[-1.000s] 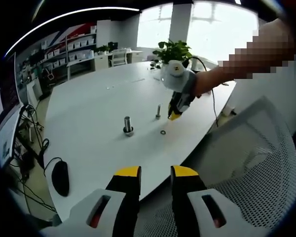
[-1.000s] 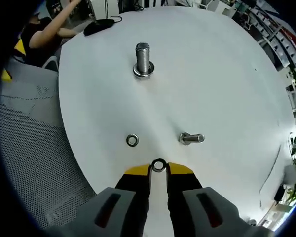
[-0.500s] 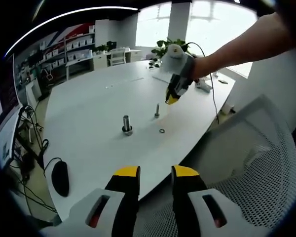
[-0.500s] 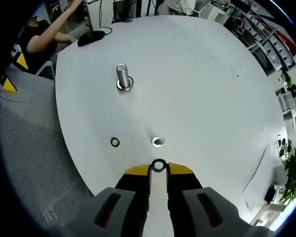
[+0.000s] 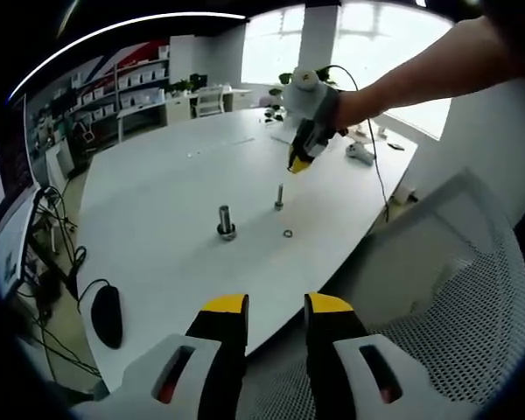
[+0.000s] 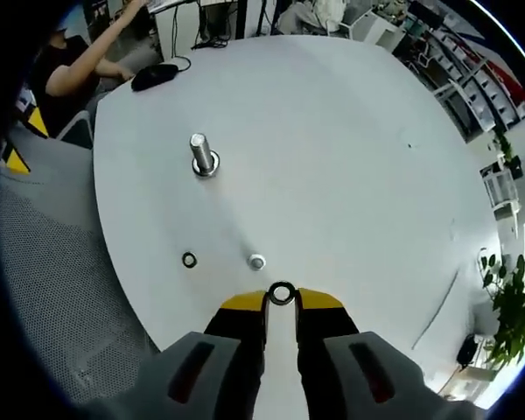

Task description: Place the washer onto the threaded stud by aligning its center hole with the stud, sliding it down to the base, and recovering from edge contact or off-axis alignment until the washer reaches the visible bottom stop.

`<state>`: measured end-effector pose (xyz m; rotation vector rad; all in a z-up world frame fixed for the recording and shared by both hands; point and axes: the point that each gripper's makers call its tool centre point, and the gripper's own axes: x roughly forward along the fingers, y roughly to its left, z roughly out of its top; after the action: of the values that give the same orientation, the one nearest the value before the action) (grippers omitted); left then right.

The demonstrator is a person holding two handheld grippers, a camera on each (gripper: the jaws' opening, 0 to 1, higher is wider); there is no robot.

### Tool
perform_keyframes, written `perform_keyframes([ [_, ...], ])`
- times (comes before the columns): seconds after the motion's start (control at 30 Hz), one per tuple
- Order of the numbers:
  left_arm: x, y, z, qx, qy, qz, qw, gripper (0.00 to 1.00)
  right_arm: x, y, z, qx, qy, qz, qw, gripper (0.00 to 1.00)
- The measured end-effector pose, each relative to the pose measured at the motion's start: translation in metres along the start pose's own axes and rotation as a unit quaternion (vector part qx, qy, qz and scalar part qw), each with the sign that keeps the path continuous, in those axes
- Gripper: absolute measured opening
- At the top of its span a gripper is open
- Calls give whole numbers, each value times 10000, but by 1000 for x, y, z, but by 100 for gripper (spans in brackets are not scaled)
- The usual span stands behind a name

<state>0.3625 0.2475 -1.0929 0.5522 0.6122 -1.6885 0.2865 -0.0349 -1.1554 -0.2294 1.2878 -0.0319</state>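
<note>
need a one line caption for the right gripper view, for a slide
Right gripper holds a washer above the small stud on the white table.

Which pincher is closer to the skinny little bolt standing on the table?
The right gripper. It hangs just above the small stud, pinching a washer. The left gripper sits far back, off the table's near edge.
</note>
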Motion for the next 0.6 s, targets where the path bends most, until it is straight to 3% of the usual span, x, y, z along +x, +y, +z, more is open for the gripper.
perform_keyframes([
  [0.13, 0, 1, 0, -5, -15, 16, 10000, 23, -3, -12, 3, -18, 3, -42, 10000, 14],
  [0.6, 1, 3, -1, -48, -24, 55, 10000, 23, -5, -13, 13, -202, -25, 13, 9998, 14],
])
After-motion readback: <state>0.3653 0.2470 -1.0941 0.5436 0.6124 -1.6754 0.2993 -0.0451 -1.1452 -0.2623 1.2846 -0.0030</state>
